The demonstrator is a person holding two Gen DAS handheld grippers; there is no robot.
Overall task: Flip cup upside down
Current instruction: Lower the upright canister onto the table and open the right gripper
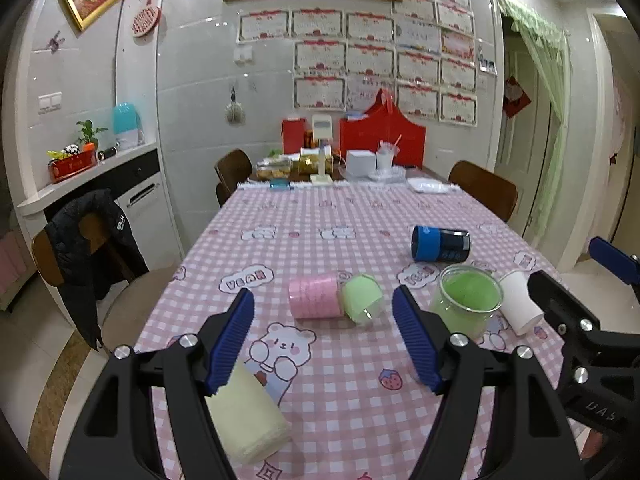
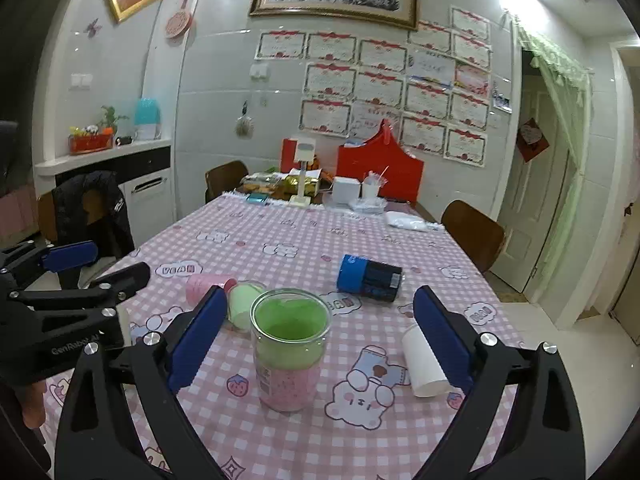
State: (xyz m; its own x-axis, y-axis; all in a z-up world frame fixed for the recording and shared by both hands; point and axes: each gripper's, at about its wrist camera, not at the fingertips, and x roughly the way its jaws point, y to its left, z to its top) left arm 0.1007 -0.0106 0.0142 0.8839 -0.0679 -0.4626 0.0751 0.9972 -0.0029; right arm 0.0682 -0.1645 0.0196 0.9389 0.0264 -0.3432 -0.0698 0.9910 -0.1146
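A clear glass cup (image 2: 289,344) with a green lining stands upright, mouth up, on the pink checked tablecloth (image 2: 304,248), between and just beyond my right gripper's (image 2: 320,336) open fingers. It also shows in the left wrist view (image 1: 466,300). My left gripper (image 1: 324,340) is open and empty; a pale yellow cup (image 1: 248,420) lies under its left finger. A pink cup (image 1: 314,295) and a light green cup (image 1: 362,298) lie on their sides ahead of it.
A blue and black cup (image 2: 370,278) lies on its side further back. A white paper cup (image 2: 424,364) lies by my right finger. Boxes, red bags and a lamp crowd the table's far end (image 2: 344,184). Chairs stand around the table.
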